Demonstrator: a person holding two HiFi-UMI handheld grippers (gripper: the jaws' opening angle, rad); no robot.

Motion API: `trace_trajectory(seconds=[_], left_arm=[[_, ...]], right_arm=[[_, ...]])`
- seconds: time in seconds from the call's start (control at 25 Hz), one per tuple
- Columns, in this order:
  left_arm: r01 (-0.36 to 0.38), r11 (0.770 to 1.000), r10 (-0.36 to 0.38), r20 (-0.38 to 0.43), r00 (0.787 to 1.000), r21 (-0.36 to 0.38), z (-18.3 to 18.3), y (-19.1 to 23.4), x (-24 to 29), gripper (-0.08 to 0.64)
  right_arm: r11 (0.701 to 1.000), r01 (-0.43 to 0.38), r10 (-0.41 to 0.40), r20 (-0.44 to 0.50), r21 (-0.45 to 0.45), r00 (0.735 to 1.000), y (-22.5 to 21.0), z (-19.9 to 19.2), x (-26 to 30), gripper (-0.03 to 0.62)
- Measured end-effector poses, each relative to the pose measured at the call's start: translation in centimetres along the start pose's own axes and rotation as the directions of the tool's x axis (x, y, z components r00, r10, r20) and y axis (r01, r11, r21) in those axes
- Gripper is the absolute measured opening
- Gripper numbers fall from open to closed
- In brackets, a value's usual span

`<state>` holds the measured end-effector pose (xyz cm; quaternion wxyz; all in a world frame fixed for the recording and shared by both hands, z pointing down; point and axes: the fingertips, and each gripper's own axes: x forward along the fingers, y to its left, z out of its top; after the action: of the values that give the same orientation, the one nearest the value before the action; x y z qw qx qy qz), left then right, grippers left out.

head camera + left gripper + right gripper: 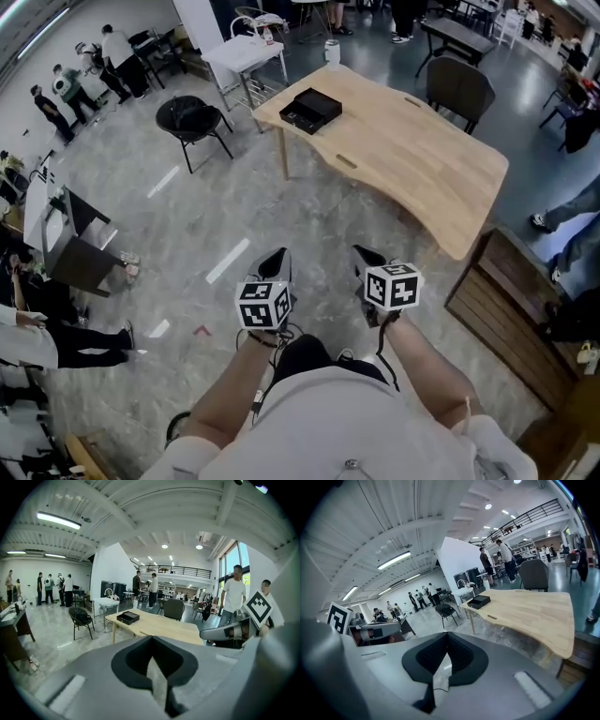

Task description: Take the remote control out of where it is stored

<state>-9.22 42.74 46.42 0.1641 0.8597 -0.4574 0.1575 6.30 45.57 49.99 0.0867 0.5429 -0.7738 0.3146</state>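
Note:
No remote control shows in any view. A flat black box (311, 110) lies near the far left corner of the light wooden table (412, 159); it appears again as the black box (128, 617) and black box (479, 602) in the gripper views. My left gripper (277, 255) and right gripper (366, 253) hang side by side over the floor, well short of the table, both pointing toward it. In the left gripper (152, 641) and the right gripper (446, 634) the jaws meet with nothing between them.
A black chair (192, 117) and a white side table (246, 52) stand left of the wooden table, a dark chair (459, 89) behind it. A wooden cabinet (511, 309) sits at my right. A white cup (332, 53) stands on the table's far corner. People stand at left.

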Motion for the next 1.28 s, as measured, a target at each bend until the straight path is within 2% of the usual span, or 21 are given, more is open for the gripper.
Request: trace_trajectory(seconds=[0.24, 0.52, 0.96, 1.28], left_arm=[[-0.028, 0.999, 0.028, -0.001, 1.0, -0.027, 0.7, 2.0, 2.7, 0.002], [-0.035, 0.998, 0.035, 0.001, 0.999, -0.049, 2.8, 7.3, 8.8, 0.002], [0.045, 0.998, -0.045, 0.006, 0.999, -0.038, 11.8, 19.4, 22.3, 0.002], [0.073, 0.995, -0.074, -0.018, 0.997, -0.064, 15.0, 26.9, 30.3, 0.002]], right_arm=[[1.0, -0.017, 0.018, -0.026, 0.004, 0.999, -1.5, 1.5, 3.4, 0.028], [0.999, -0.024, 0.023, -0.051, -0.022, 0.998, -2.6, 4.9, 10.7, 0.028], [0.998, -0.005, 0.0, -0.079, -0.058, 0.997, -2.2, 16.7, 28.5, 0.028], [0.997, 0.012, -0.022, -0.133, -0.071, 0.991, -3.8, 21.4, 38.6, 0.028]])
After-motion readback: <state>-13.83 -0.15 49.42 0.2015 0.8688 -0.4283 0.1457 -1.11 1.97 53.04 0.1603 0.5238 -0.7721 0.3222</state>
